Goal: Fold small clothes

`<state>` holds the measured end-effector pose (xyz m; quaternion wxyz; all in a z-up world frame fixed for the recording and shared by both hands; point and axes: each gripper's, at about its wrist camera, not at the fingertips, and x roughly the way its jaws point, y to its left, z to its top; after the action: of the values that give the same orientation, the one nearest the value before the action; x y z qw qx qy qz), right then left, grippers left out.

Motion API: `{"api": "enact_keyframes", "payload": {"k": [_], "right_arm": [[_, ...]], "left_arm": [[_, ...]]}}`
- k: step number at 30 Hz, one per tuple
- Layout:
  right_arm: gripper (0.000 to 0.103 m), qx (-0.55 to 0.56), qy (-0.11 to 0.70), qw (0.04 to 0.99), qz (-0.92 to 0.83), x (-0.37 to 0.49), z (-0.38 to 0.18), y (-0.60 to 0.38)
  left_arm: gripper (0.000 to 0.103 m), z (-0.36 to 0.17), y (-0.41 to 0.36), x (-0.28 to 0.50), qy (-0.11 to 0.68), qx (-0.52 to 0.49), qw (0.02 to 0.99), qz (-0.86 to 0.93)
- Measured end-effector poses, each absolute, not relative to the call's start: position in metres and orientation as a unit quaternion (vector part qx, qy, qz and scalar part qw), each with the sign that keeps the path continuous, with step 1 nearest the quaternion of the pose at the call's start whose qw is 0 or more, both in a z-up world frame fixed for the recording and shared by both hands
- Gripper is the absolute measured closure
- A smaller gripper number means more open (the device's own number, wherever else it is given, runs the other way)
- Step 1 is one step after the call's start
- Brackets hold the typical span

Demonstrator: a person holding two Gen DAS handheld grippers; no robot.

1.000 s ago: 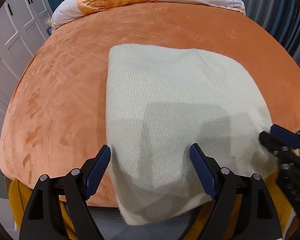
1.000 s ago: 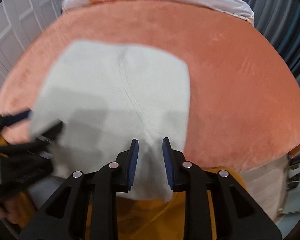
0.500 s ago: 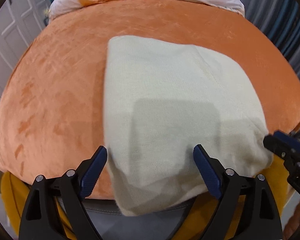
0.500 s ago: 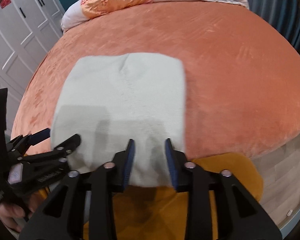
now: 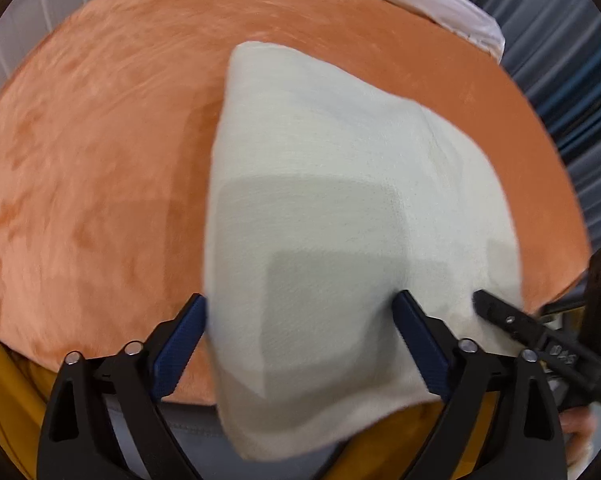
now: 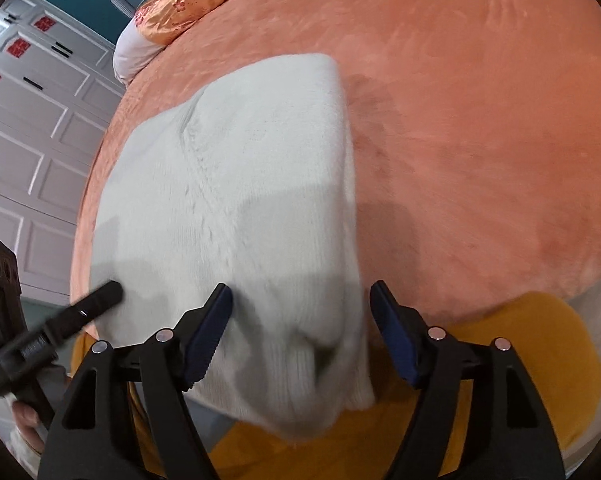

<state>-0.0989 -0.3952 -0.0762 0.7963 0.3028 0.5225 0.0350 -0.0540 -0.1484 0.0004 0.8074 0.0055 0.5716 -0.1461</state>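
Observation:
A cream knitted garment (image 5: 340, 208) lies folded flat on the orange bed cover (image 5: 100, 160), its near edge hanging over the bed's front. My left gripper (image 5: 300, 340) is open, its jaws wide on either side of the garment's near left part. My right gripper (image 6: 300, 332) is open too, its jaws astride the near right corner of the garment (image 6: 236, 184). Neither grips the cloth. The right gripper's fingertip (image 5: 496, 310) shows in the left wrist view, and the left gripper's fingertip (image 6: 100, 298) shows in the right wrist view.
The orange cover (image 6: 480, 120) stretches far to the right and back. A floral orange pillow (image 6: 188, 0) and white bedding lie at the head. White cupboard doors (image 6: 28, 132) stand left; blue curtains (image 5: 580, 92) hang right. A mustard-yellow cloth (image 6: 520, 352) sits below the bed's front edge.
My right gripper has opened wide; it was nearly shut on the garment's near edge. Both grippers have shifted and tilted slightly. The left stays open.

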Motion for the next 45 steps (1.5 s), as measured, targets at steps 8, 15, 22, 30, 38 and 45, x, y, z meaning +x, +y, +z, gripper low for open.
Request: {"api": "enact_keyframes", "payload": {"k": [8, 15, 22, 30, 38, 45], "right_arm": [[0.02, 0.293, 0.522, 0.799, 0.056, -0.076, -0.085, -0.386], [0.015, 0.282, 0.514, 0.807, 0.066, -0.071, -0.089, -0.382], [0.014, 0.28, 0.509, 0.811, 0.067, -0.072, -0.09, -0.381], [0.026, 0.274, 0.501, 0.817, 0.075, -0.071, -0.083, -0.373], [0.065, 0.299, 0.479, 0.822, 0.075, -0.079, -0.06, -0.372], [0.069, 0.272, 0.446, 0.849, 0.074, -0.099, -0.007, -0.354]], "left_arm": [[0.005, -0.014, -0.164, -0.046, 0.553, 0.041, 0.823, -0.124], [0.005, -0.017, -0.164, -0.047, 0.544, 0.042, 0.829, -0.124], [0.005, -0.02, -0.161, -0.048, 0.534, 0.033, 0.834, -0.137], [0.005, -0.041, -0.126, -0.027, 0.564, -0.082, 0.785, -0.244], [0.024, -0.012, -0.139, -0.032, 0.571, -0.046, 0.778, -0.258], [0.038, 0.041, -0.152, -0.046, 0.537, -0.011, 0.794, -0.285]]}}
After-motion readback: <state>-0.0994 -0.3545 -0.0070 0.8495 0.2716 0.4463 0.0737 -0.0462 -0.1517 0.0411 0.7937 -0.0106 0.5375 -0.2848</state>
